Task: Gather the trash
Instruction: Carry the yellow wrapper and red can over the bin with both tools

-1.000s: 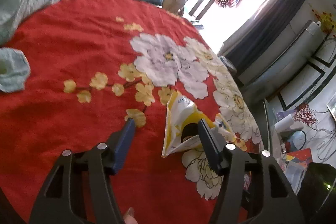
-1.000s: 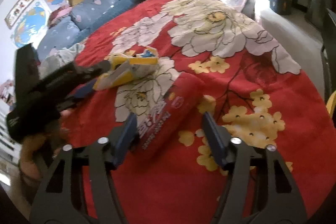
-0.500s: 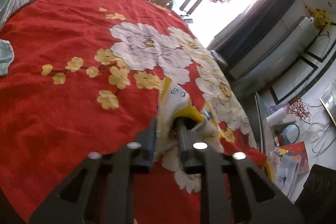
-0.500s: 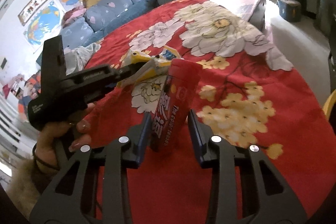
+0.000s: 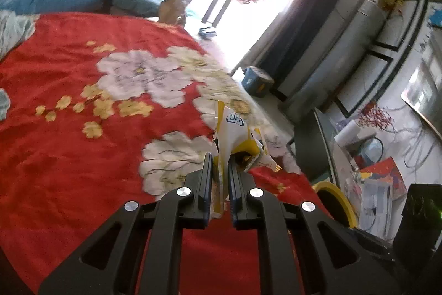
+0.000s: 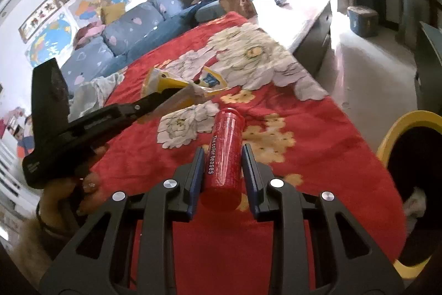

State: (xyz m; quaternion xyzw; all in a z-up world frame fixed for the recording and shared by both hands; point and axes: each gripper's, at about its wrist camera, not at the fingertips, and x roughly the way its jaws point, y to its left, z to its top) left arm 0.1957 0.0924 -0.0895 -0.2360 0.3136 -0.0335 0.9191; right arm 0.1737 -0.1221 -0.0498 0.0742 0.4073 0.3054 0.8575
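My right claw (image 6: 223,156) has just been closing and now grips the red tube (image 6: 225,156) between its pads, clear of the red cloth (image 6: 317,145). My left claw (image 5: 220,166) is pinched tight on the yellow wrapper (image 5: 234,137), which sticks up past the fingertips; in the right view it hangs off that claw beyond the tube.

The bin (image 6: 408,126), yellow-rimmed, sits off the cloth's right edge, close to my right claw and further from the left. To do this carry well, I would keep both grips firm, swing the tube over the bin's dark mouth first, and let go only once it is fully inside the rim. The wrapper is limp and light, so I should bring it low over the opening before releasing, or it may drift onto the floor.
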